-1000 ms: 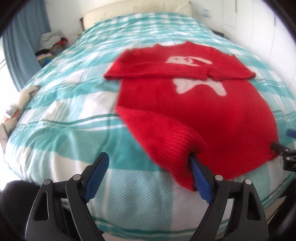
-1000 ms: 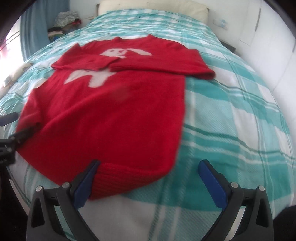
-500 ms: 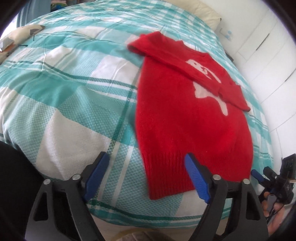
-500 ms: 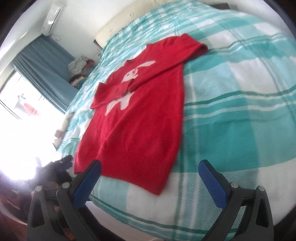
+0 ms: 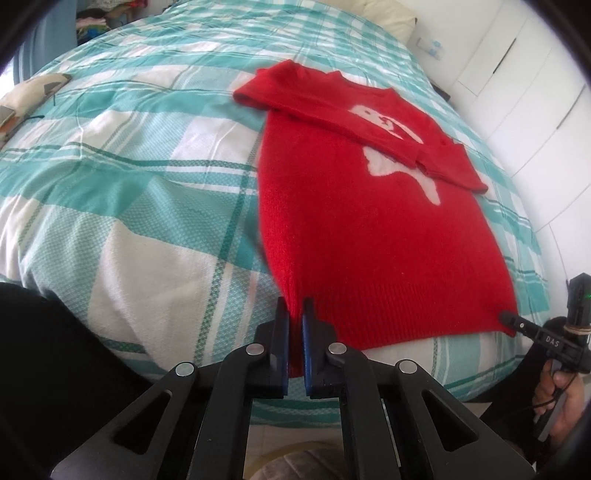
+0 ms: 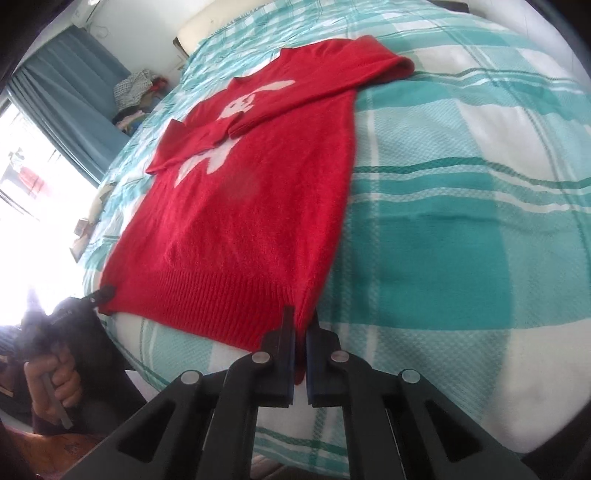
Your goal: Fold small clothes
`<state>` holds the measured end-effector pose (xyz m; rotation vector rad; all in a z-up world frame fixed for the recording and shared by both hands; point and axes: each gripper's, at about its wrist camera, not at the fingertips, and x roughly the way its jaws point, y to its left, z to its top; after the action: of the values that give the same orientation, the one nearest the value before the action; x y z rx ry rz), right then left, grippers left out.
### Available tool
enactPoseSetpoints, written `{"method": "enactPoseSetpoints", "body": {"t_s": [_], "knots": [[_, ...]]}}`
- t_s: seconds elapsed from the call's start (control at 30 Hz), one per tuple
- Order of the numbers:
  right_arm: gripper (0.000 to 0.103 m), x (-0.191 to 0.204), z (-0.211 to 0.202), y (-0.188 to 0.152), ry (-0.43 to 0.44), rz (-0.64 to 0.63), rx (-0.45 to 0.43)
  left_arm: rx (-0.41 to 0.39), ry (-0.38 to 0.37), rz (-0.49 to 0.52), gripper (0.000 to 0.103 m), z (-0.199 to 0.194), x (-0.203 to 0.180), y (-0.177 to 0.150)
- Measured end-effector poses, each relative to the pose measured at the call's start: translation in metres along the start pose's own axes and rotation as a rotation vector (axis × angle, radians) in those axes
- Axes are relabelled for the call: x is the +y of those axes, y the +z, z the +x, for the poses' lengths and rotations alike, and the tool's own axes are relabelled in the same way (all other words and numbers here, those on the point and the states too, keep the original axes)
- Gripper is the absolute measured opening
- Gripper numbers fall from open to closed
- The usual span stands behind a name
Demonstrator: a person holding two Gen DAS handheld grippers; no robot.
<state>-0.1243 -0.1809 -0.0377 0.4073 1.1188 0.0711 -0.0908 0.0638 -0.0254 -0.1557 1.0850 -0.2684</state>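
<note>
Bedspread [image 5: 147, 229]; tools level, clamping sweater [image 5: 369, 229] corners.

We see a bed [image 5: 155, 155] under a teal-and-white checked cover, with a cream pillow [image 5: 388, 11] at its head. White wardrobe doors [image 5: 524, 74] line the wall on one side. On the other side blue curtains [image 6: 70, 96] hang by a window [image 6: 22, 177] (the daylight there is blown out to white), and a heap of clothes [image 6: 136, 92] sits beside the curtains, near the head of the bed
</note>
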Motion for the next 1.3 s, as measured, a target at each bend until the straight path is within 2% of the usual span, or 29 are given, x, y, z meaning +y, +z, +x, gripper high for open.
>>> {"method": "enactPoseSetpoints", "body": {"t_s": [0.13, 0.27, 0.4, 0.47, 0.5, 0.53, 0.6, 0.67, 0.77, 0.87, 0.93, 1.07, 1.1, 1.2, 1.3], "knots": [[0.003, -0.001, -0.010, -0.009, -0.042, 0.003, 0.019, 0.012, 0.064, 0.022, 0.002, 0.006, -0.002, -0.007], [0.003, -0.007, 0.018, -0.012, -0.083, 0.032, 0.055, 0.031, 0.113, 0.011, 0.003, 0.024, -0.004, -0.009], [0.003, 0.005, 0.021, -0.011, -0.137, -0.041, 0.036, 0.009, 0.146, 0.043, 0.009, 0.021, -0.009, -0.011], [0.005, 0.006, 0.017, -0.013, -0.142, -0.060, 0.027, -0.001, 0.135, 0.033, 0.028, 0.016, -0.008, -0.011], [0.014, 0.006, 0.015, -0.013, -0.140, -0.061, 0.030, -0.009, 0.136, 0.028, 0.042, 0.013, -0.008, -0.011], [0.025, 0.005, 0.011, -0.013, -0.139, -0.065, 0.037, -0.020, 0.140, 0.024, 0.052, 0.008, -0.007, -0.011], [0.035, 0.004, -0.002, -0.012, -0.148, -0.081, 0.042, -0.042, 0.148, 0.030, 0.054, -0.004, -0.007, -0.010], [0.036, 0.005, -0.023, -0.003, -0.183, -0.122, 0.015, -0.076, 0.158, 0.038, 0.055, -0.021, -0.008, -0.006], [0.037, 0.011, -0.062, 0.027, -0.273, -0.222, -0.094, -0.173, 0.137, 0.042, 0.067, -0.049, -0.010, 0.014], [0.048, 0.029, -0.082, 0.071, -0.343, -0.380, -0.219, -0.268, 0.093, 0.049, 0.078, -0.060, -0.016, 0.048], [0.054, 0.046, -0.069, 0.102, -0.341, -0.505, -0.240, -0.324, 0.073, 0.051, 0.082, -0.051, -0.022, 0.071], [0.055, 0.076, 0.005, 0.145, -0.200, -0.686, -0.130, -0.361, 0.024, -0.001, 0.082, -0.005, -0.023, 0.093], [0.054, 0.084, 0.025, 0.149, -0.177, -0.729, -0.101, -0.353, 0.019, -0.013, 0.082, 0.006, -0.021, 0.091], [0.054, 0.102, 0.077, 0.154, -0.170, -0.829, -0.051, -0.257, 0.055, -0.021, 0.080, 0.030, -0.018, 0.087], [0.054, 0.105, 0.118, 0.159, -0.170, -0.871, -0.028, -0.265, 0.080, -0.027, 0.081, 0.030, -0.013, 0.085]]}}
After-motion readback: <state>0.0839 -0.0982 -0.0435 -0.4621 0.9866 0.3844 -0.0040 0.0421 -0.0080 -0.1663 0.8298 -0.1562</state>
